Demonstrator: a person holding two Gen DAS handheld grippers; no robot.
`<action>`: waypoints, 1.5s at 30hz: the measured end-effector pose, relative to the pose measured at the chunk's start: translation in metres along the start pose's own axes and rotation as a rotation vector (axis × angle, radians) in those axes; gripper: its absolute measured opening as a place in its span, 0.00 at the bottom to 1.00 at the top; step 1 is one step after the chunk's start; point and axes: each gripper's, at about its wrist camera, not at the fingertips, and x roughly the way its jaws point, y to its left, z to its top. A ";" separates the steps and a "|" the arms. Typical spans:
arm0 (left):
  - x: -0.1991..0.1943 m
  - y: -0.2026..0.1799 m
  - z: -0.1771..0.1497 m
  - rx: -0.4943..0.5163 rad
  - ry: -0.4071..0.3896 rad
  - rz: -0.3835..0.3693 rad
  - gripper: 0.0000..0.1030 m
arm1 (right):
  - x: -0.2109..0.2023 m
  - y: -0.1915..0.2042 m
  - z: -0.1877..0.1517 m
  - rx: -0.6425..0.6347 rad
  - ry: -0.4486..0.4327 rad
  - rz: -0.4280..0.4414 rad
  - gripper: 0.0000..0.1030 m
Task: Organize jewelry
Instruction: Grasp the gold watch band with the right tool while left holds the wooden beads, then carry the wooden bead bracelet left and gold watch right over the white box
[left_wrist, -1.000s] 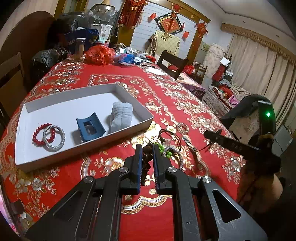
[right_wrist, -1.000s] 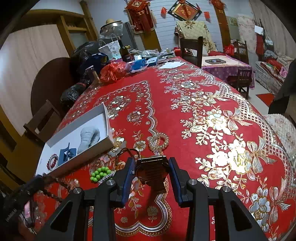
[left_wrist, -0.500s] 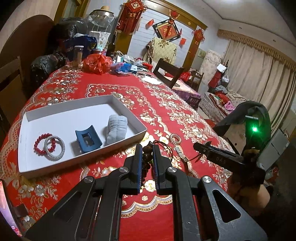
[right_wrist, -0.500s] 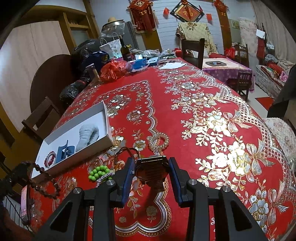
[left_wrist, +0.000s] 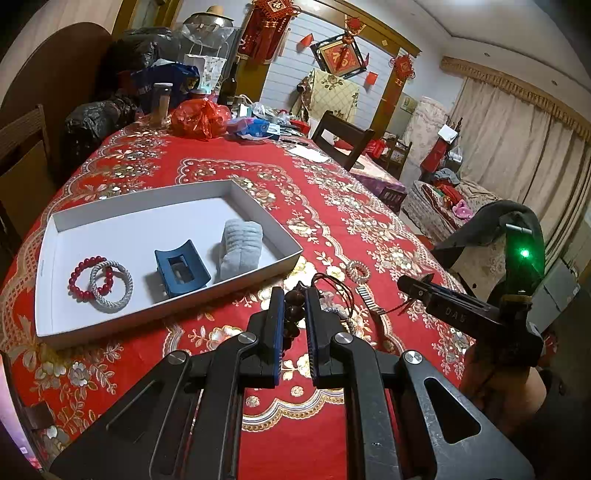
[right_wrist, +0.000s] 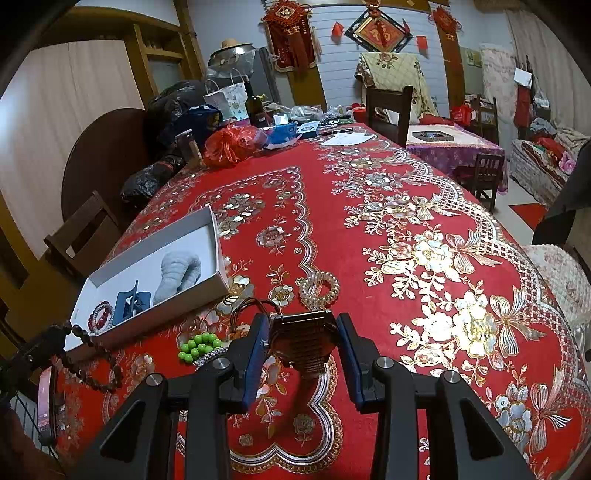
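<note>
My left gripper (left_wrist: 293, 295) is shut on a dark brown bead bracelet (left_wrist: 294, 315), held just in front of the white box (left_wrist: 110, 325). The box holds a red bead bracelet (left_wrist: 83, 267), a silver bracelet (left_wrist: 123, 291), a blue hair claw (left_wrist: 181, 267) and a grey scrunchie (left_wrist: 240, 249). My right gripper (right_wrist: 301, 320) is shut on a brown comb-like hair clip (right_wrist: 303, 343), held above the red tablecloth. On the cloth lie green beads (right_wrist: 197, 345), a black cord (right_wrist: 255, 306) and a clear spiral hair tie (right_wrist: 319, 290). In the right wrist view the bead bracelet (right_wrist: 92, 363) hangs from the left gripper (right_wrist: 55, 334).
The red floral tablecloth (right_wrist: 406, 221) covers a long table. A red bag (right_wrist: 231, 144), a bottle (right_wrist: 255, 107) and black bags (right_wrist: 173, 107) crowd the far end. Wooden chairs (right_wrist: 389, 110) stand around it.
The left gripper has lifted slightly with the bead bracelet, whose strand now hangs free at the left of the right wrist view. The right gripper and its hair clip have not moved.
</note>
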 end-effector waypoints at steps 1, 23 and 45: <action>0.000 0.000 0.000 -0.001 0.000 0.001 0.09 | -0.001 0.000 0.000 -0.002 -0.004 -0.002 0.35; 0.006 0.005 -0.002 -0.019 0.012 -0.002 0.09 | 0.001 0.003 0.000 -0.023 -0.013 -0.013 0.35; 0.002 0.073 0.033 -0.124 -0.090 -0.051 0.09 | -0.007 0.018 0.024 -0.018 -0.083 0.073 0.35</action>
